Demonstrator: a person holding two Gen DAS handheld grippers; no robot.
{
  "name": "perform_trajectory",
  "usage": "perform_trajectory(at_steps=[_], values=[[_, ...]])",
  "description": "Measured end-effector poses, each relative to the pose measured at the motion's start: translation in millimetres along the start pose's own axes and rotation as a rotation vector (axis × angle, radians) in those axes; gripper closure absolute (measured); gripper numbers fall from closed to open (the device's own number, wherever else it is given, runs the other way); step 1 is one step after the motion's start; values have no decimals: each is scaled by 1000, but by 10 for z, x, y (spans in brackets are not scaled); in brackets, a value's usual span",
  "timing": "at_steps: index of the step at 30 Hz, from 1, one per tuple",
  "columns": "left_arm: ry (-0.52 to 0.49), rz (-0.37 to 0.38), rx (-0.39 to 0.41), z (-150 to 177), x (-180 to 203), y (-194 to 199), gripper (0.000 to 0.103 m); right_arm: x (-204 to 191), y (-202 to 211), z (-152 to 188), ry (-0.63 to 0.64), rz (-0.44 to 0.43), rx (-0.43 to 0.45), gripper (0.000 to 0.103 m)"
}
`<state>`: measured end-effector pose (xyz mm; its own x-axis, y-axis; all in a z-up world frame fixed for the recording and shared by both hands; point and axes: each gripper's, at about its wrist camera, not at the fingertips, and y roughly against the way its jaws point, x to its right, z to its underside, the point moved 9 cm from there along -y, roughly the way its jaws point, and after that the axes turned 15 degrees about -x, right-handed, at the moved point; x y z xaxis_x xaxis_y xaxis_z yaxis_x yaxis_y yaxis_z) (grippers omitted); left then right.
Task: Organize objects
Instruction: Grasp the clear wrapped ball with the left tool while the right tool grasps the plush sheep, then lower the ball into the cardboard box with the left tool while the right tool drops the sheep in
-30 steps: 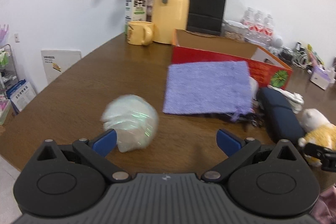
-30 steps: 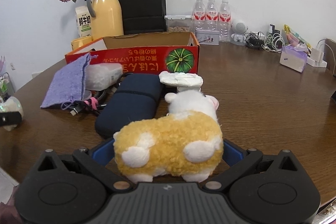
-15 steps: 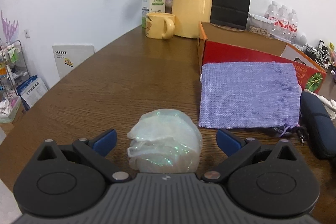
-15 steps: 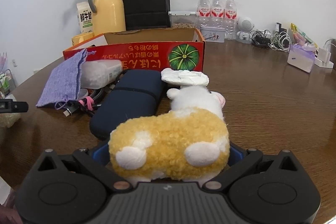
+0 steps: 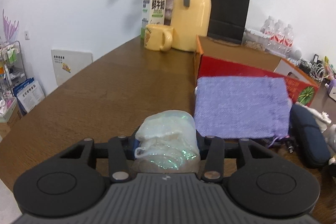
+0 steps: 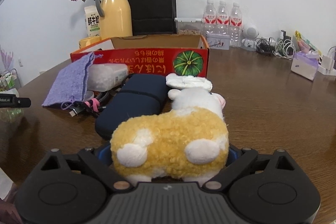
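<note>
A white wall backs the brown wooden table (image 5: 109, 98), and the landmark for everything here is the red cardboard box (image 6: 147, 60) standing open near the middle.

Your left gripper (image 5: 166, 145) has just been closing, and its jaws now pinch a crumpled, glittery plastic bag (image 5: 168, 140) that sits on the table in front of the box, just beside the purple cloth pouch (image 5: 241, 106) leaning against the box's near wall. Your right gripper (image 6: 168, 152) is nearly at its widest, jaws just starting to close, with the yellow-and-white plush toy (image 6: 170, 138) between them; you cannot tell whether the pads press on it yet. The toy lies in front of the box, touching the dark blue case (image 6: 134, 102).

Watch the bag: it is soft and slippery, so a squeeze on loose folds could let it slide out when you lift. The plush is wide and springy; a shallow bite may let it roll free, and dragging it could push the case into the cables by the pouch.

A second ago, the left jaws stood wide with the bag off to their left, and the bag has since come between them. The right side looks much the same.
</note>
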<state>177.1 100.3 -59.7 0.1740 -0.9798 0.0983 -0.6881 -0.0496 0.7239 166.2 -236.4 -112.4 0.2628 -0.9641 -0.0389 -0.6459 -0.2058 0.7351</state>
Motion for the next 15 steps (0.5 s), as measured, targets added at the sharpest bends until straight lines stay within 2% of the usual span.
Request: perform_trajectory(at_steps=[8,15], values=[[-54,46,93,-352,326,230,58,10,240,-169,31,-1,101,7],[-98,102,191,-846,747,344,58,-44,299,-627,104,-8,192,7]])
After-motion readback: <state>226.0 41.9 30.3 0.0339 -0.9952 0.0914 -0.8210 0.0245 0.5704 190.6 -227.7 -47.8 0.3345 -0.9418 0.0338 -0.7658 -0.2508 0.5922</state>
